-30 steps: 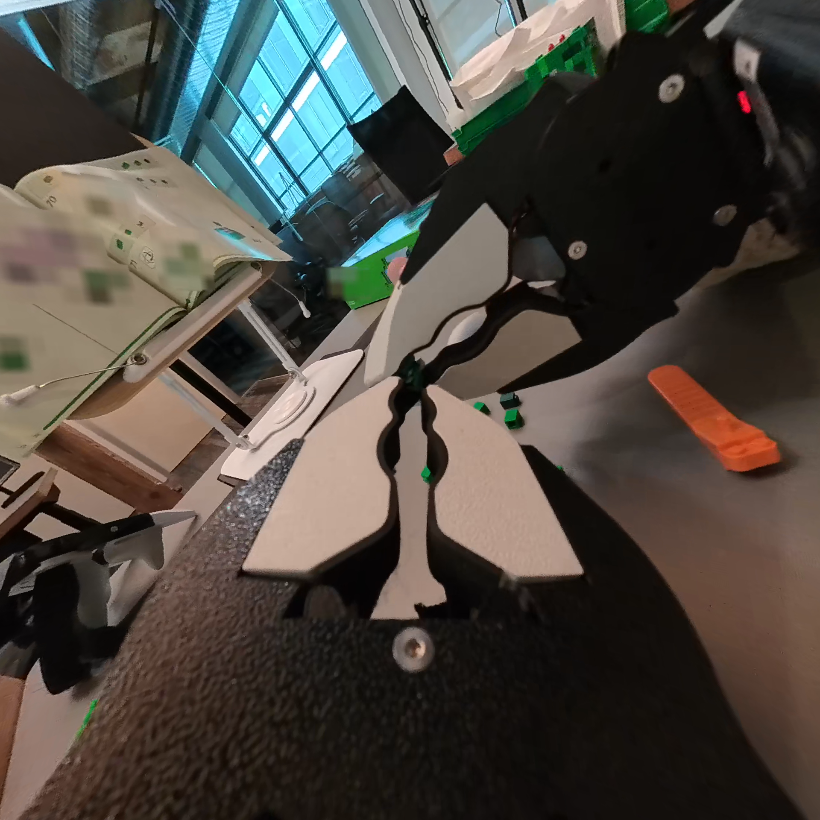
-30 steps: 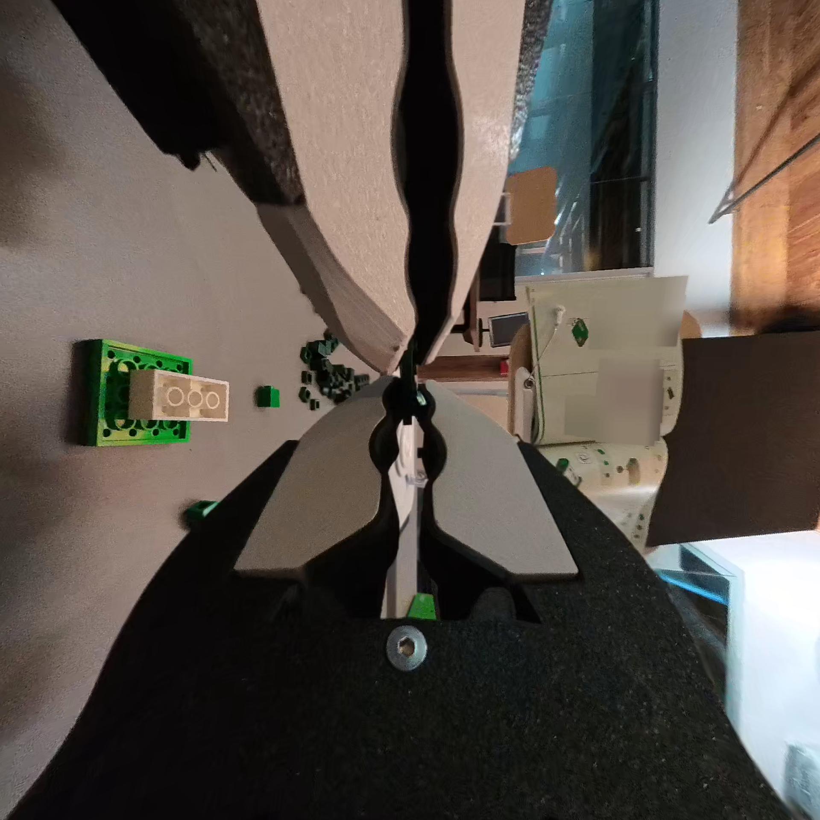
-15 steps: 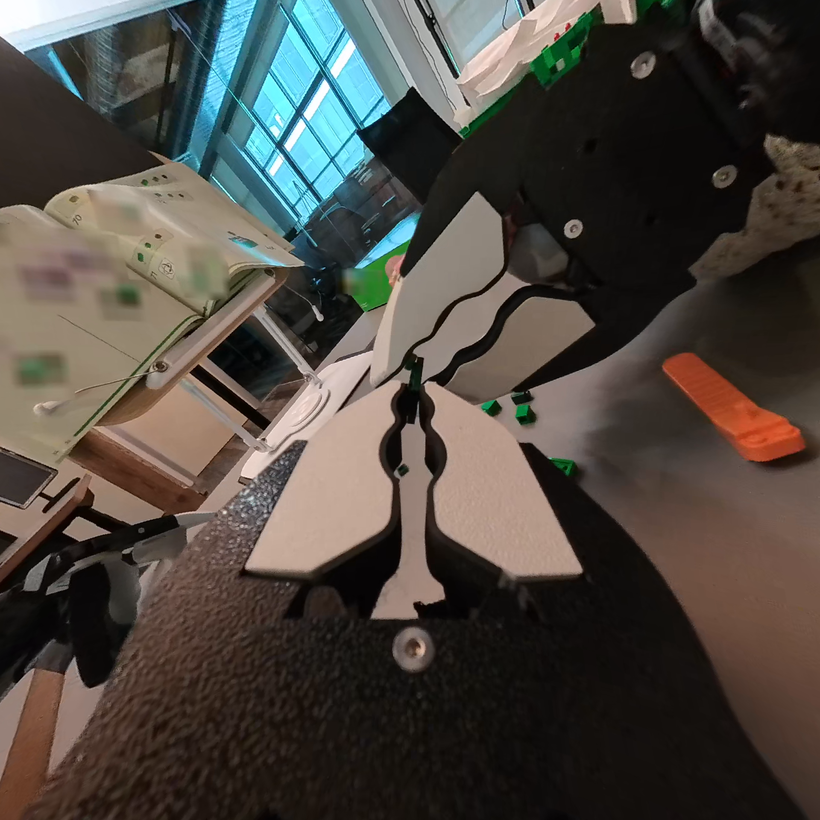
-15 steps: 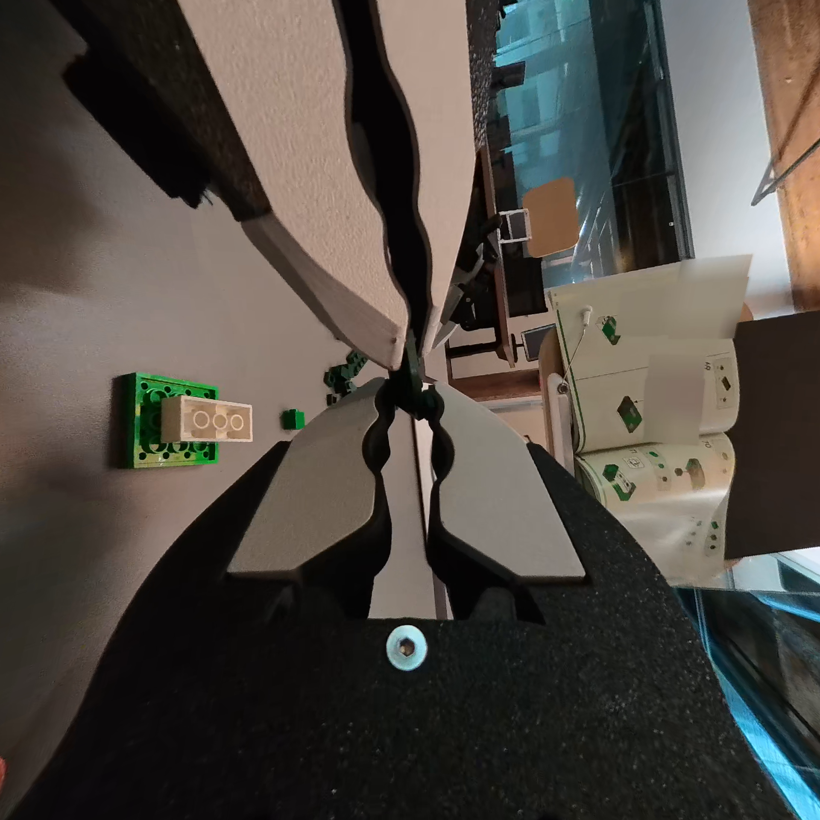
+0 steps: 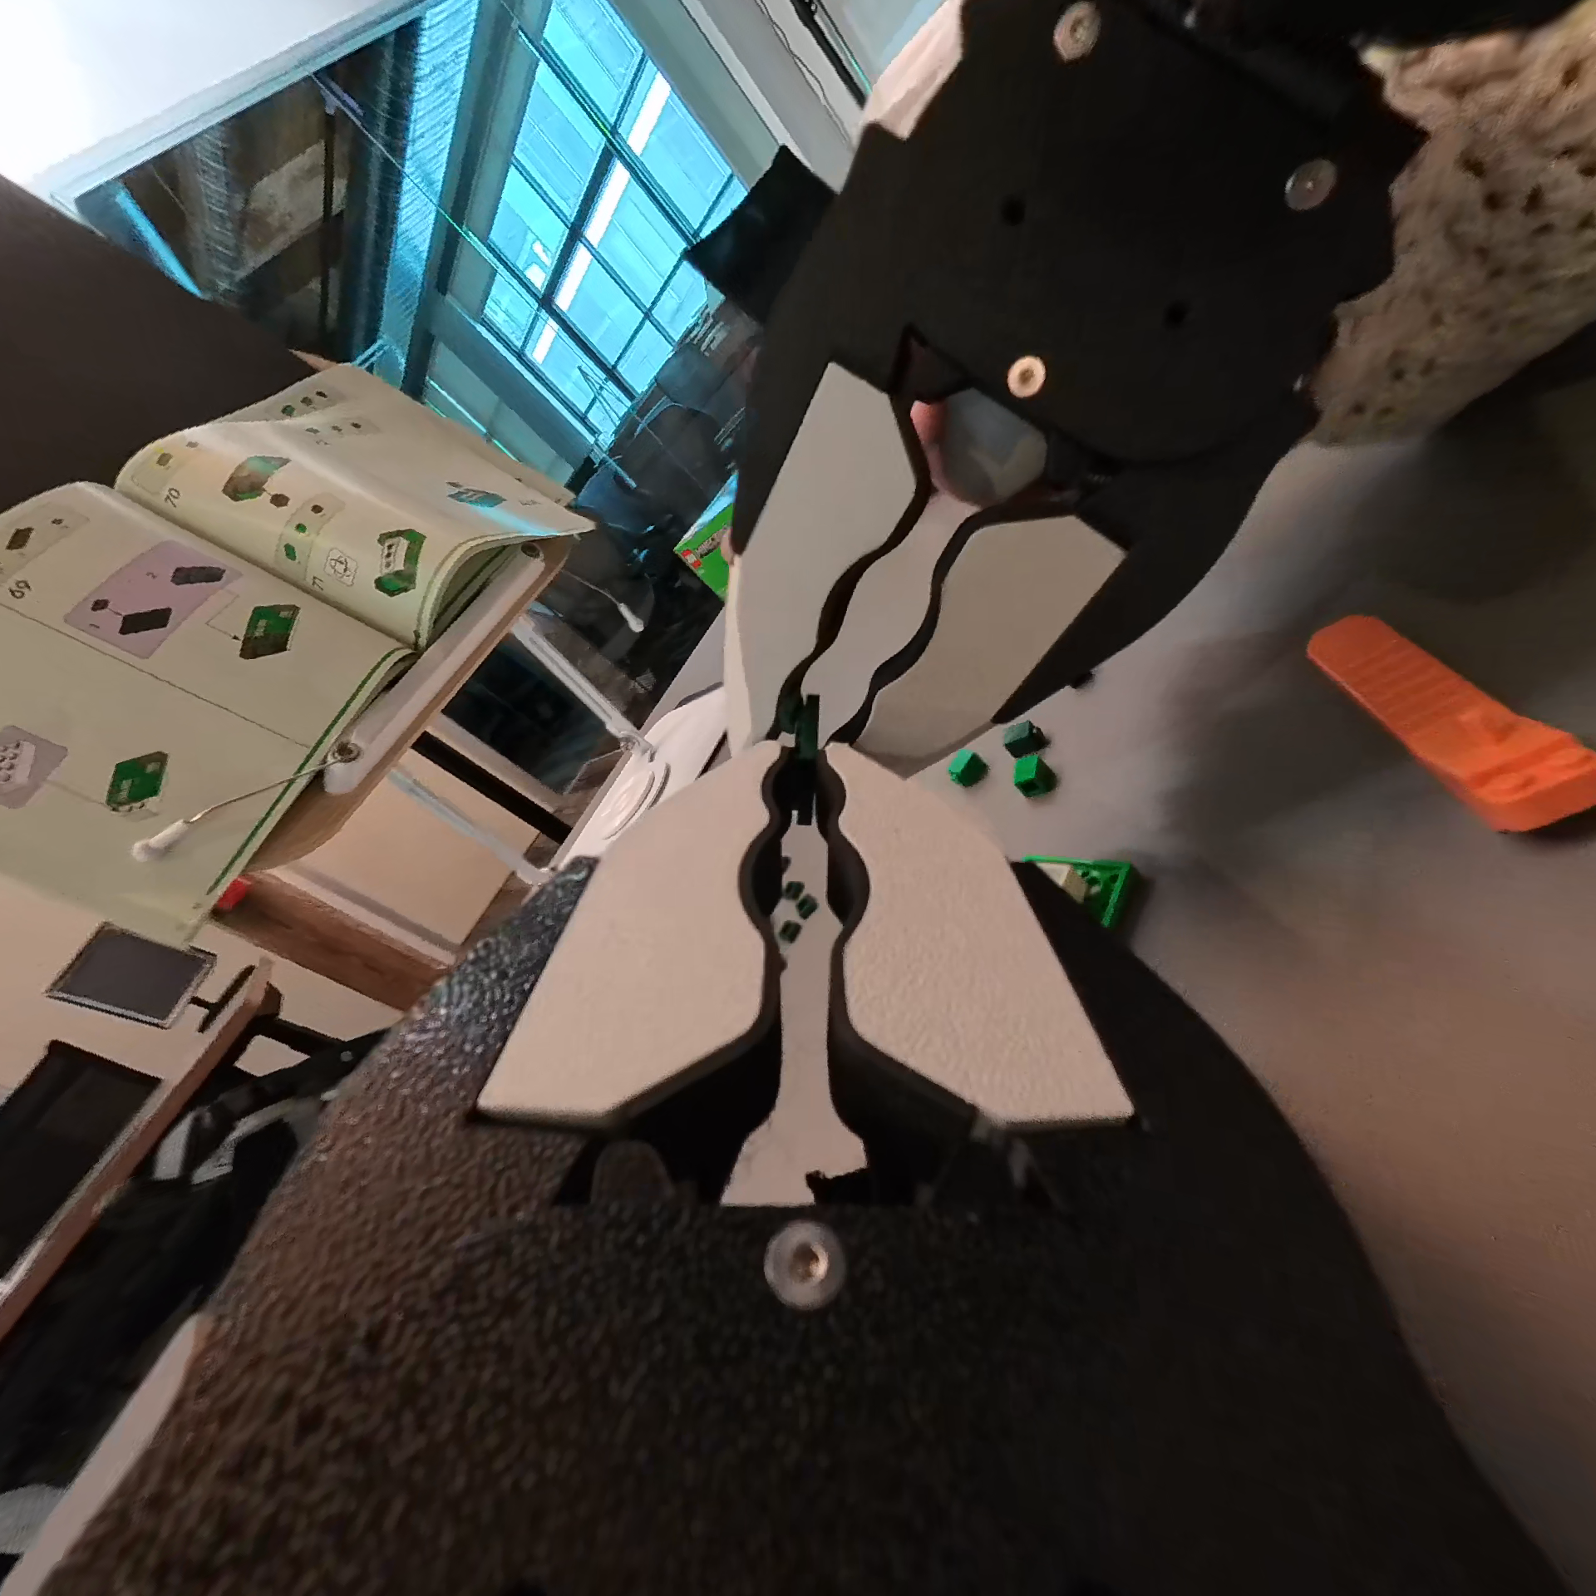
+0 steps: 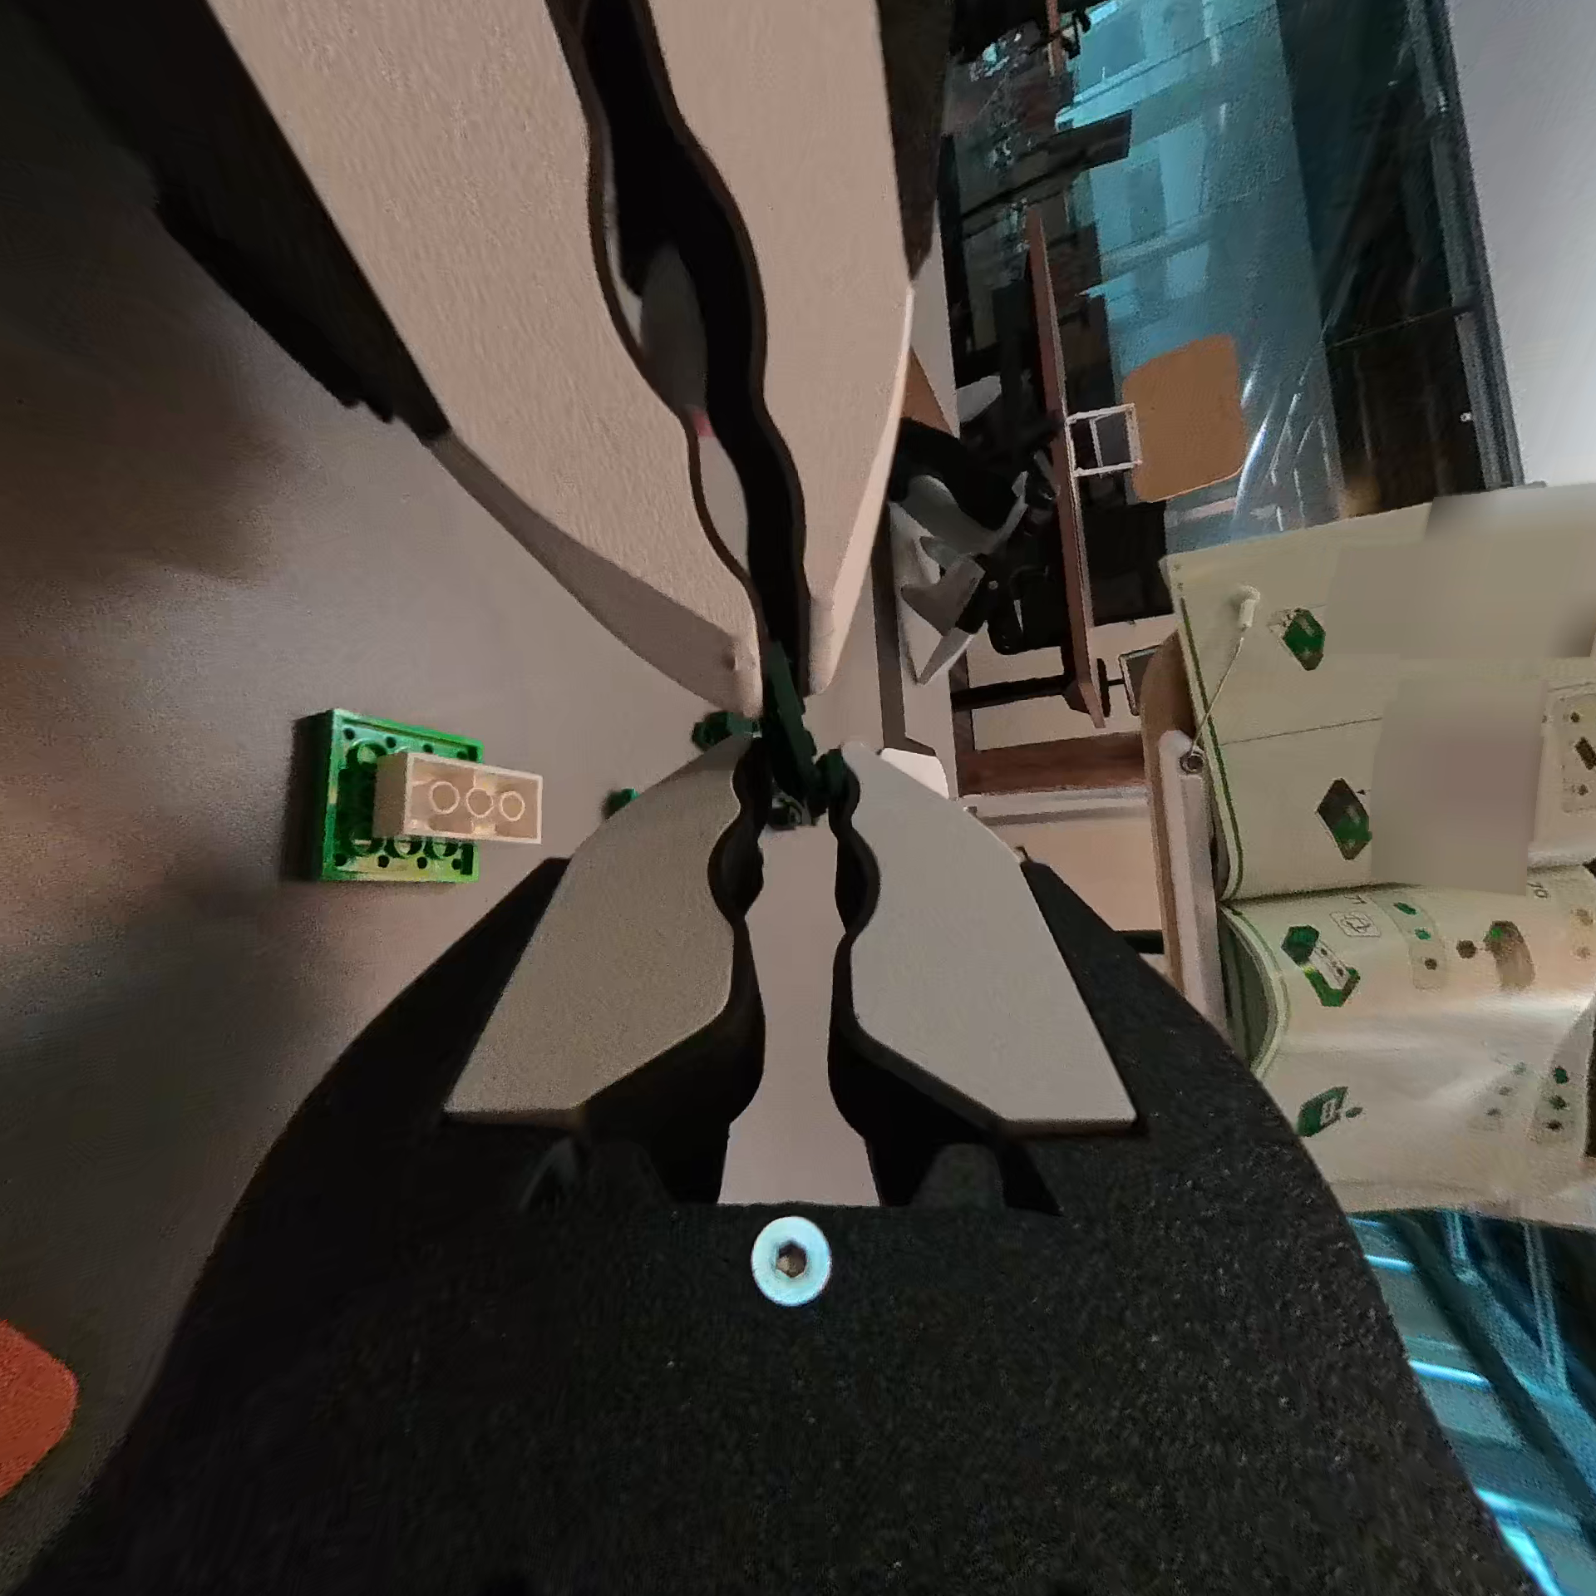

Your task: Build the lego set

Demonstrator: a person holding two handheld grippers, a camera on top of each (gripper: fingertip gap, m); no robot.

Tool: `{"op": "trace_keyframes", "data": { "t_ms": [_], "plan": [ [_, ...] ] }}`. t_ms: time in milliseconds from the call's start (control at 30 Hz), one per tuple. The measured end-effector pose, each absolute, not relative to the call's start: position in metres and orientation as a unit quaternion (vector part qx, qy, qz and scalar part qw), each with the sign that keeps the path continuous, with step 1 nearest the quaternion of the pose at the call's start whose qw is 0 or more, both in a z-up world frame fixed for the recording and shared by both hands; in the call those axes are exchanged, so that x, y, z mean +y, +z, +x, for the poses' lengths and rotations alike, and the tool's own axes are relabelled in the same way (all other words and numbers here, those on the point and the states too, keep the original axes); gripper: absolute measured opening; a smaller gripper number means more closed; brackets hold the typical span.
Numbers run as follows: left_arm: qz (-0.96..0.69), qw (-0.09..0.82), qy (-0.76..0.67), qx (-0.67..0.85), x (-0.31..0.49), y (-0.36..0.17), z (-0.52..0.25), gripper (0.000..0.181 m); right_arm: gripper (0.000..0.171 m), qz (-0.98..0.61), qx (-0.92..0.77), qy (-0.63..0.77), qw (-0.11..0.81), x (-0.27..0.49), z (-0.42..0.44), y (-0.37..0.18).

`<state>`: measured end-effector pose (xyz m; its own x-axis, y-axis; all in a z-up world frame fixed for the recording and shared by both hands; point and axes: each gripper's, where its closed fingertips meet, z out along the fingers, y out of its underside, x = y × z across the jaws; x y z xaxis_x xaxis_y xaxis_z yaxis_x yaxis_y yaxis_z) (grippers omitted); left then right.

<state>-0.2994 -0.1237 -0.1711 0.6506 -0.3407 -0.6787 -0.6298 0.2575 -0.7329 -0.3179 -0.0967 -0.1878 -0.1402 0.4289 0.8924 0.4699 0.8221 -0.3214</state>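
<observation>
My left gripper (image 5: 799, 764) and right gripper (image 6: 794, 773) meet tip to tip above the grey table. Both are shut on a small dark green lego piece (image 5: 807, 730), which also shows in the right wrist view (image 6: 788, 721). I cannot tell whether it is one piece or two joined. In the left wrist view the right gripper (image 5: 803, 691) comes in from the upper right. In the right wrist view the left gripper (image 6: 777, 669) comes in from the top. A green plate (image 6: 341, 799) with a white brick (image 6: 458, 807) on it lies on the table.
An orange brick separator (image 5: 1459, 734) lies on the table to the right. Small green bricks (image 5: 1023, 760) lie loose beyond the grippers. An open instruction booklet (image 5: 216, 622) stands on a holder at the table's edge. The green plate's corner (image 5: 1092, 889) shows by my left finger. Left and right tips are no more than a few centimetres apart.
The two grippers stay tip to tip on the dark green piece. Both views have tilted and shifted a little; the green plate and the booklet show larger now.
</observation>
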Motion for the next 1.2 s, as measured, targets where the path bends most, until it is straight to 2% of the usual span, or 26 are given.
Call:
{"op": "trace_keyframes", "data": {
  "t_ms": [333, 433, 533, 600, 733, 933, 1067, 1133, 1200],
  "plan": [
    [-0.581, 0.660, 0.192, 0.436, -0.123, -0.175, -0.298, 0.005, 0.005, -0.253, -0.753, -0.127, 0.594, -0.091, -0.316, -0.187],
    [-0.601, 0.669, 0.151, 0.411, -0.121, -0.174, -0.295, 0.009, 0.005, -0.261, -0.743, -0.120, 0.605, -0.088, -0.316, -0.185],
    [-0.644, 0.675, 0.068, 0.355, -0.118, -0.173, -0.297, 0.030, 0.005, -0.254, -0.721, -0.119, 0.634, -0.083, -0.316, -0.180],
    [-0.669, 0.670, 0.014, 0.322, -0.116, -0.174, -0.300, 0.032, 0.004, -0.240, -0.703, -0.121, 0.658, -0.080, -0.315, -0.176],
    [-0.699, 0.656, -0.066, 0.278, -0.116, -0.175, -0.300, 0.026, 0.004, -0.191, -0.663, -0.143, 0.710, -0.077, -0.313, -0.172],
    [-0.717, 0.632, -0.079, 0.281, -0.115, -0.186, -0.292, 0.030, 0.004, -0.188, -0.658, -0.132, 0.717, -0.077, -0.317, -0.181],
    [-0.726, 0.622, -0.047, 0.289, -0.112, -0.193, -0.294, 0.028, 0.004, -0.190, -0.665, -0.126, 0.711, -0.083, -0.321, -0.186],
    [-0.733, 0.616, -0.019, 0.289, -0.110, -0.197, -0.298, 0.019, 0.004, -0.194, -0.670, -0.121, 0.706, -0.083, -0.322, -0.189],
    [-0.733, 0.614, 0.003, 0.293, -0.109, -0.199, -0.301, 0.018, 0.004, -0.196, -0.671, -0.124, 0.704, -0.083, -0.323, -0.190]
  ]
}}
